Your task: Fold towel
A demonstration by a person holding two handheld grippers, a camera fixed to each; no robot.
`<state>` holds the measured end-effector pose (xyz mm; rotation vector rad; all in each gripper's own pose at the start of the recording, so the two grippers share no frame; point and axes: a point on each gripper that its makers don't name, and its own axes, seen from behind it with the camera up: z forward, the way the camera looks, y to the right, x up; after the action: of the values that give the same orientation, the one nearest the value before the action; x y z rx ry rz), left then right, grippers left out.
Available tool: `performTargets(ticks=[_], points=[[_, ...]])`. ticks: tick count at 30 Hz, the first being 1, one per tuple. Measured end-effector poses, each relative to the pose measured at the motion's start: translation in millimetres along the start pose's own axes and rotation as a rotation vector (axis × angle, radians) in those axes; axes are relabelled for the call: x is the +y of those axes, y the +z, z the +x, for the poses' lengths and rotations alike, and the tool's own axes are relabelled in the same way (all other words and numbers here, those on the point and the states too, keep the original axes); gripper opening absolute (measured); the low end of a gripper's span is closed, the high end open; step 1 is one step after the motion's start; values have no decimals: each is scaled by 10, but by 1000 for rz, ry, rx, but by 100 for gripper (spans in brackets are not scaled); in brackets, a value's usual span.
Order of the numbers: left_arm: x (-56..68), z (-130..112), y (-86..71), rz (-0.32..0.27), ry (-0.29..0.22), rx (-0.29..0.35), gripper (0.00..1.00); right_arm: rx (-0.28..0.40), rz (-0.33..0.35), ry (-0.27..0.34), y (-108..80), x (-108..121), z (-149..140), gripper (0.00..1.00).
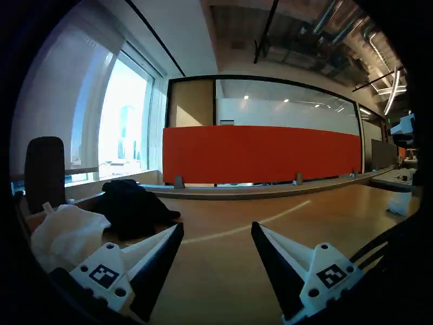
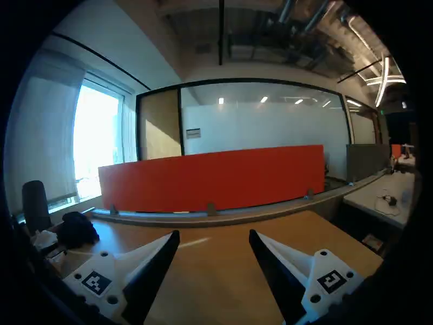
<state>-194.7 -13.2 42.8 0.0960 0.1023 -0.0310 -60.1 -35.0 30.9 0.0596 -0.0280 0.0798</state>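
In the left gripper view a crumpled white towel lies at the left on the wooden table, with a black heap of cloth just behind it. My left gripper stands open over bare wood, to the right of both cloths, holding nothing. In the right gripper view the white towel and the black cloth sit far off at the left. My right gripper is open above the table, well away from them.
An orange divider panel runs along the table's far edge. A dark chair back stands at the left by the bright window. Another desk with small items lies to the right across a gap.
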Motion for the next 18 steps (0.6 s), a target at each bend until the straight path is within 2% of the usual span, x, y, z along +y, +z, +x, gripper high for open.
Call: performTargets(ticks=[18], points=[[-12, -10, 3, 5, 2, 4, 96, 31, -24, -28, -24, 183, -101, 99]])
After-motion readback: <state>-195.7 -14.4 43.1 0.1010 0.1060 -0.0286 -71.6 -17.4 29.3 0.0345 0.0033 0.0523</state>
